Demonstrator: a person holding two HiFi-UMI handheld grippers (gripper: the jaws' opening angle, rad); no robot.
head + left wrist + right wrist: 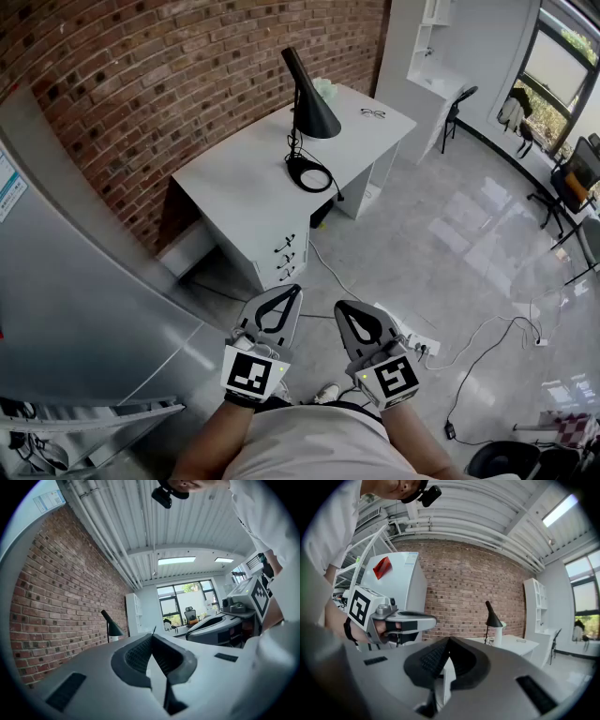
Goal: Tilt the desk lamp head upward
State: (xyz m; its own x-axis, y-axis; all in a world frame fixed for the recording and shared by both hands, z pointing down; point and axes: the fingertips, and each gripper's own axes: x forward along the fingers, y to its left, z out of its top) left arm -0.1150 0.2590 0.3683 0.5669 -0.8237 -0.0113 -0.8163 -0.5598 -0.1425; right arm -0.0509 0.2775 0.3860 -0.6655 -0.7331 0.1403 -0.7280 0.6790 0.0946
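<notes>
A black desk lamp (310, 105) with a cone head pointing down stands on a white desk (246, 184), its round base (309, 175) ringed by its cable. It appears small and far off in the left gripper view (112, 628) and the right gripper view (491, 618). Both grippers are held low near the person's body, well short of the desk. My left gripper (295, 292) (152, 637) is shut with nothing in it. My right gripper (340, 307) (449, 640) is also shut and empty.
The desk stands against a brick wall (169, 66), with drawers (286, 253) on the near side and glasses (372, 113) at its far end. A grey cabinet (75, 281) is on the left. A power strip (418, 346) and cables lie on the floor; office chairs (570, 180) at right.
</notes>
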